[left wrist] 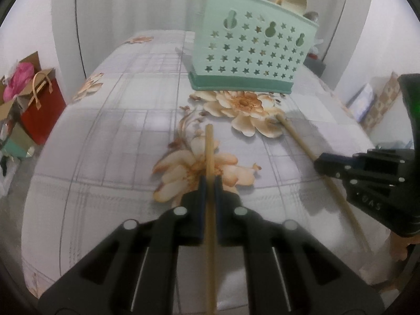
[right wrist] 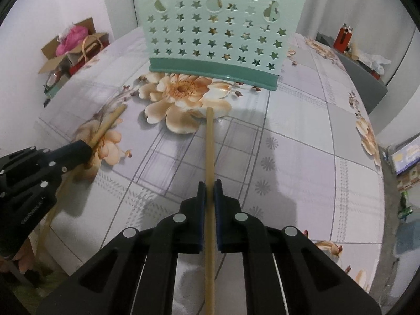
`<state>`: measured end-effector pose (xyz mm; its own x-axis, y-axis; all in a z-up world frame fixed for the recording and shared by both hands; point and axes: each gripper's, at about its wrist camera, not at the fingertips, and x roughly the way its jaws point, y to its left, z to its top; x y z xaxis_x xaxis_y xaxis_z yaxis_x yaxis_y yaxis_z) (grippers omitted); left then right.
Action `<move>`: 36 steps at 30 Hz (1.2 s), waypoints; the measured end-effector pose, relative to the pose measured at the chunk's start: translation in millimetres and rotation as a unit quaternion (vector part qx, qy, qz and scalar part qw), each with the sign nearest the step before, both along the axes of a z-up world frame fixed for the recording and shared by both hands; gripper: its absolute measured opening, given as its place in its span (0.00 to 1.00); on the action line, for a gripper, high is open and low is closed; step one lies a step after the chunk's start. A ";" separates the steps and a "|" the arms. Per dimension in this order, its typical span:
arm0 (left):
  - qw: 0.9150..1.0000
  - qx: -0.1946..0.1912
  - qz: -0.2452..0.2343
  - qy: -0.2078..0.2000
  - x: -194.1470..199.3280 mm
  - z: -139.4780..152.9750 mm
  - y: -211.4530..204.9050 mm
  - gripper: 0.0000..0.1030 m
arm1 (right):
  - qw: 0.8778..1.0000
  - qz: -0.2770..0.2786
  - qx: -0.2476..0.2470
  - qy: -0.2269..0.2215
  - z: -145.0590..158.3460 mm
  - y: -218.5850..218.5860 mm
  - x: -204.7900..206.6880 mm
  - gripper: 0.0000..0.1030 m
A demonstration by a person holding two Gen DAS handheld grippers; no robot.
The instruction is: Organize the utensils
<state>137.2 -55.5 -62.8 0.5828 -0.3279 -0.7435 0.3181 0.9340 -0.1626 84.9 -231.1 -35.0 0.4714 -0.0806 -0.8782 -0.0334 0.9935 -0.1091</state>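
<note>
A mint-green utensil holder [left wrist: 252, 47] with star holes stands on the flowered tablecloth [left wrist: 126, 120]; chopsticks and a pale spoon stick out of its top. My left gripper [left wrist: 209, 183] is shut on a wooden chopstick [left wrist: 209, 147] that points toward the holder. My right gripper [right wrist: 209, 186] is shut on a second wooden chopstick [right wrist: 209, 141], its tip near the holder [right wrist: 218, 31]. Each gripper shows in the other's view: the right gripper [left wrist: 319, 163] at the right edge, the left gripper [right wrist: 89, 148] at the left, both holding their sticks [left wrist: 294, 134] [right wrist: 110, 123].
A red gift bag [left wrist: 42, 110] and a cardboard box with pink cloth [right wrist: 71, 42] sit on the floor to the left. A red container [right wrist: 344, 38] and clutter stand on a grey surface at the far right. White curtains hang behind the table.
</note>
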 end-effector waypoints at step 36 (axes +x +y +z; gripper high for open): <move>0.998 -0.048 -0.027 -0.004 -23.1 -2.7 19.3 0.05 | 0.998 -0.050 -0.028 0.039 2.2 21.2 17.8 0.07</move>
<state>114.1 -36.2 -65.6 0.5676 -0.4285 -0.7029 0.3692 0.8957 -0.2479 102.7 -209.9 -32.7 0.3886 -0.1735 -0.9049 0.0552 0.9847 -0.1651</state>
